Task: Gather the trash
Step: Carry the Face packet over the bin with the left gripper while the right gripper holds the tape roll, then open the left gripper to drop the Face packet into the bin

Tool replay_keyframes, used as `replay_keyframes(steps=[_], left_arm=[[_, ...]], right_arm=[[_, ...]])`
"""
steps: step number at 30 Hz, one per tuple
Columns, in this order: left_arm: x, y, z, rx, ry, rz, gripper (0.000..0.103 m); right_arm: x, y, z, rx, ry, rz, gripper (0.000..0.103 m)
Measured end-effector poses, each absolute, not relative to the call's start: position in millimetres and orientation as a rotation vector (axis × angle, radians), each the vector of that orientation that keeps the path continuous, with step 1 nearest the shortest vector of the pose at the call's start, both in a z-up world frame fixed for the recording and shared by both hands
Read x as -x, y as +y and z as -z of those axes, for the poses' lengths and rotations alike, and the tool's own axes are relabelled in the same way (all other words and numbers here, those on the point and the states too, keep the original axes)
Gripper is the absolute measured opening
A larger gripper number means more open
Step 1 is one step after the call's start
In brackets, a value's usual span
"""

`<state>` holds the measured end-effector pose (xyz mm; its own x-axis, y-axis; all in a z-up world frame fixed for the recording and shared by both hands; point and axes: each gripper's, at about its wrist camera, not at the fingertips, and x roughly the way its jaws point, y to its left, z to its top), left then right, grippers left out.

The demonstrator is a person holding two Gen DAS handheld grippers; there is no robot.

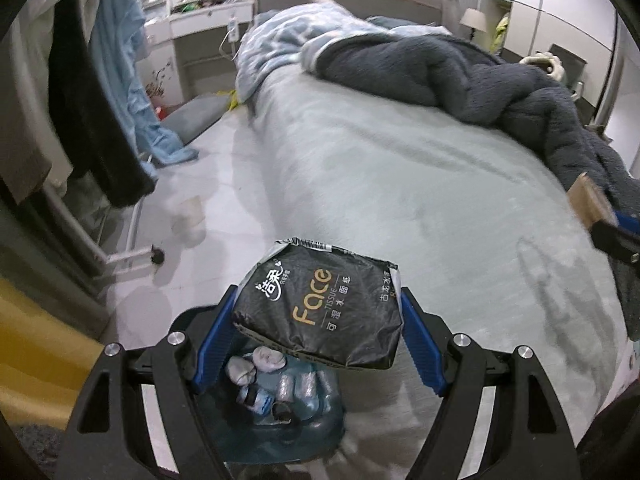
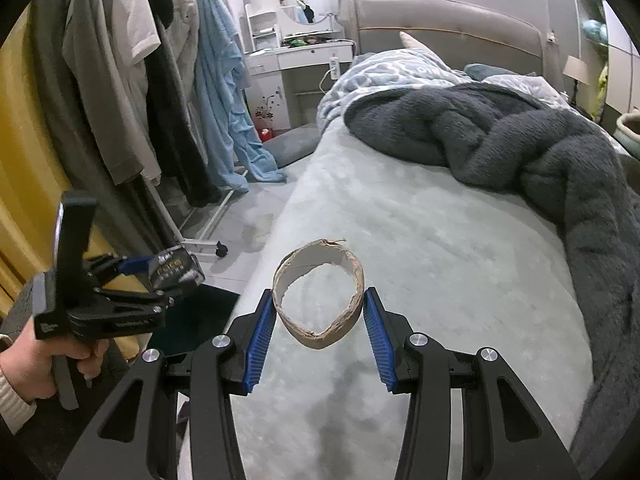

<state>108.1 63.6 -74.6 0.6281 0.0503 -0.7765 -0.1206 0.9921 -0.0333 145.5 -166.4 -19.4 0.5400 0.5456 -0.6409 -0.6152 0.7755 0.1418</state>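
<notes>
crumpled black tissue pack [image 1: 320,306] clamped in left claw [image 1: 318,336] above trash bin [image 1: 280,404], squashed cardboard tube [image 2: 319,294] clamped in right claw [image 2: 319,330] over bed [image 2: 440,260]

My left gripper [image 1: 318,334] has blue ribbed pads on black arms, around a black tissue pack [image 1: 318,306] lettered gold and white. My right gripper [image 2: 319,322] — same blue and black — holds a brown cardboard roll [image 2: 319,294], pale inside. Bedsheet [image 2: 420,264] pale grey-green; blanket [image 2: 520,148] charcoal; curtain [image 2: 24,168] mustard yellow.
</notes>
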Motion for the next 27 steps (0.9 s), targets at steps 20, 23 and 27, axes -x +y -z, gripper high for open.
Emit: replay_keyframes(steps=[20,23,27], left_arm=[[-104,133,132,0.145,1.075,-0.181,0.079],[-102,142,140,0.158,1.105,-0.178,0.079],[-99,155,148,0.183,1.137,-0.186,0.079]], right_arm=[[-146,-77,15,0.156,0.726,-0.816,0.046],[-145,-64,19,0.162,0.738,-0.834,0.046],[-143,-44,25,0.171,0.758,-0.865,0.046]])
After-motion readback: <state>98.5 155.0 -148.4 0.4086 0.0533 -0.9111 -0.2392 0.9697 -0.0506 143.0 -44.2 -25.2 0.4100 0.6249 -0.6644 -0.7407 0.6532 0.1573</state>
